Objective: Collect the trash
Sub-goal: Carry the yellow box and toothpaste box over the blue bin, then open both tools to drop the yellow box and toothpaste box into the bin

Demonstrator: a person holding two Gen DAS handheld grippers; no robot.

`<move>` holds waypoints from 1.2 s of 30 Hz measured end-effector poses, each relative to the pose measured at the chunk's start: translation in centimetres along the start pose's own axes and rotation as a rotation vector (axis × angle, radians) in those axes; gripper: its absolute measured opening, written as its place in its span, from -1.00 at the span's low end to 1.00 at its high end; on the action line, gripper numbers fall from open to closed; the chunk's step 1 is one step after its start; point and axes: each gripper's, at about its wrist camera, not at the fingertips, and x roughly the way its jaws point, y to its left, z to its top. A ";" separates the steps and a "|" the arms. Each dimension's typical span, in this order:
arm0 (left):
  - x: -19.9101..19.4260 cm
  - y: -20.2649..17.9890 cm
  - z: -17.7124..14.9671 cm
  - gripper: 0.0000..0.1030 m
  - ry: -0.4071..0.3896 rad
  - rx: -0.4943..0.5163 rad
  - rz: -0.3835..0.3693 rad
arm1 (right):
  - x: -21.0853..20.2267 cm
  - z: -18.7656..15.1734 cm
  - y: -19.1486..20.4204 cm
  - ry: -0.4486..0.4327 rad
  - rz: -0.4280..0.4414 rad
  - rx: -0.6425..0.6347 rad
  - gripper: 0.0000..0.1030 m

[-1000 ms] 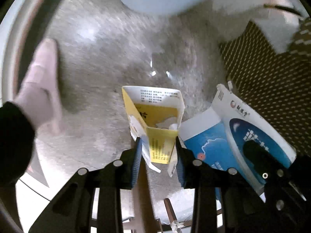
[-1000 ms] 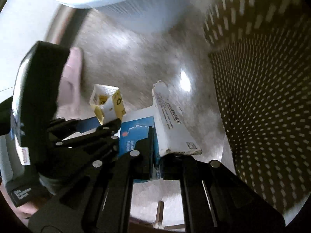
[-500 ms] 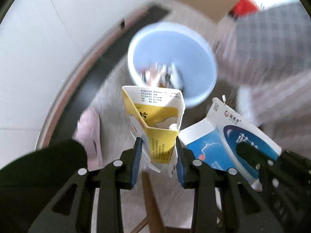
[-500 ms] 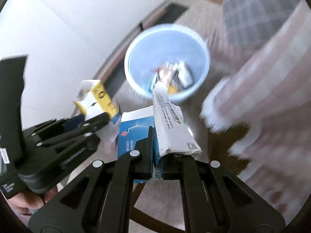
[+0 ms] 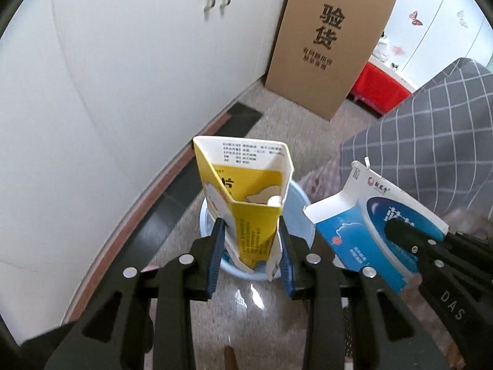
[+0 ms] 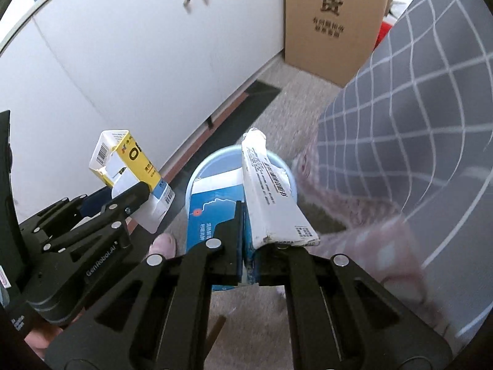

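Observation:
My left gripper (image 5: 250, 251) is shut on an opened yellow and white carton (image 5: 246, 203), held upright above the floor. The same yellow carton (image 6: 129, 172) shows at the left of the right wrist view, in the left gripper (image 6: 135, 197). My right gripper (image 6: 248, 240) is shut on a flattened blue and white box (image 6: 212, 212), which appears as the blue box (image 5: 369, 225) at the right of the left wrist view. A light blue bin (image 5: 297, 203) stands on the floor below and beyond both cartons; the bin's rim (image 6: 203, 166) is partly hidden by the blue box.
White cabinet doors (image 5: 138, 61) with a dark base strip run along the left. A tall brown cardboard box (image 5: 329, 40) leans at the back, with a red crate (image 5: 379, 89) behind it. A grey checked cover (image 6: 416, 108) and a pinkish cloth (image 6: 363, 215) fill the right. A pink slipper toe (image 6: 163, 243) lies near the bin.
Both grippers have risen and tilted up with their cartons still gripped. The view went from the floor close up to the bin, cabinet and cardboard box farther off.

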 end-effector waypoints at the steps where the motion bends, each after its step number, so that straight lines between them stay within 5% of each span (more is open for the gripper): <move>1: -0.1 -0.3 0.3 -0.38 -0.006 0.004 -0.002 | -0.1 0.3 -0.2 -0.014 -0.003 0.004 -0.90; 9: 0.9 -1.9 2.3 -0.17 -0.067 0.054 -0.005 | 1.5 1.2 -2.0 -0.056 -0.023 0.039 -0.90; 12: 0.9 -2.0 2.7 0.32 -0.101 0.057 0.004 | 1.4 0.9 -1.8 -0.060 -0.028 0.048 -0.90; 16: 1.0 -1.6 3.0 0.44 -0.119 0.041 0.010 | 2.4 1.7 -2.0 -0.059 -0.029 0.054 -0.90; 36: 0.4 3.8 2.7 0.53 -0.098 -0.062 0.113 | 2.4 2.8 0.7 -0.060 0.040 0.048 -0.90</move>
